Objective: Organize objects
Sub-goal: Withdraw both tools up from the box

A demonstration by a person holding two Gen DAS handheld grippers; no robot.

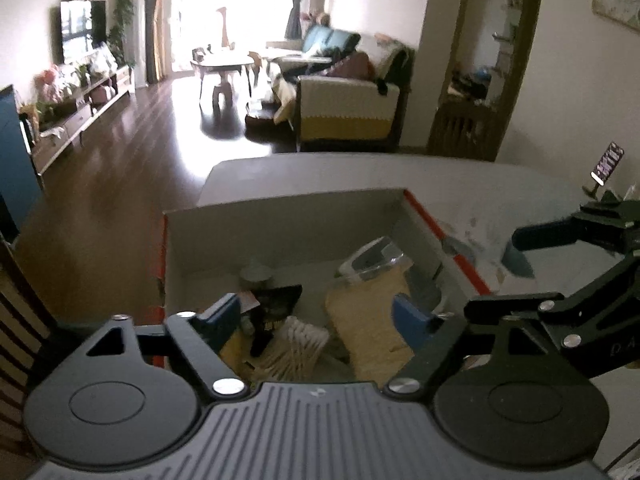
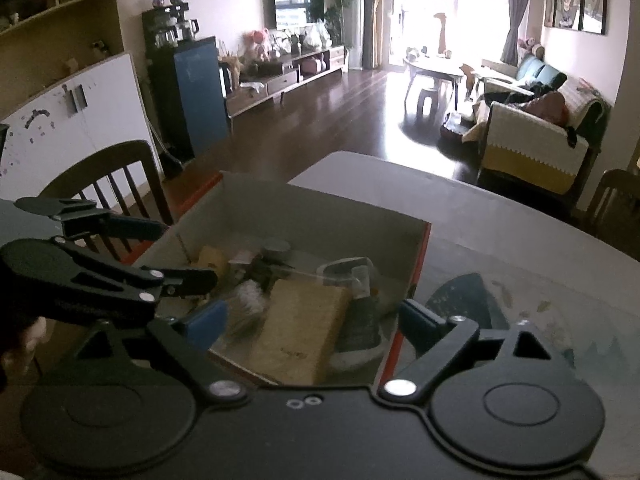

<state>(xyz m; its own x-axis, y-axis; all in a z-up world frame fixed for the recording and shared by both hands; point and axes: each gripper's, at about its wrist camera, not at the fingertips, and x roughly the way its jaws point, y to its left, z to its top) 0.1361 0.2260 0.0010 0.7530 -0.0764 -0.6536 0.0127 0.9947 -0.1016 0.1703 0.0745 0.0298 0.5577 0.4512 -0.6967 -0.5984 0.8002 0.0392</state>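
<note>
An open cardboard box (image 1: 280, 216) with red-orange edges stands on the grey table (image 1: 320, 172). Inside lie a yellow pad (image 1: 368, 320), a white bristly bundle (image 1: 298, 344), a black item (image 1: 280, 300), a round grey lid (image 1: 256, 272) and a grey clear-wrapped thing (image 1: 376, 260). My left gripper (image 1: 318, 318) hovers open over the box, holding nothing. The right wrist view shows the same box (image 2: 320, 208), the tan pad (image 2: 304, 328) and a dark shoe-like object (image 2: 360, 320). My right gripper (image 2: 314, 320) is open and empty above the box's near right corner.
The other gripper shows in each view: the right one (image 1: 516, 280) beside the box, the left one (image 2: 172, 254) over its left side. A wooden chair (image 2: 120, 176) stands left of the table, a phone stand (image 1: 608, 160) at the far right. A dark patch (image 2: 472, 296) lies on the table.
</note>
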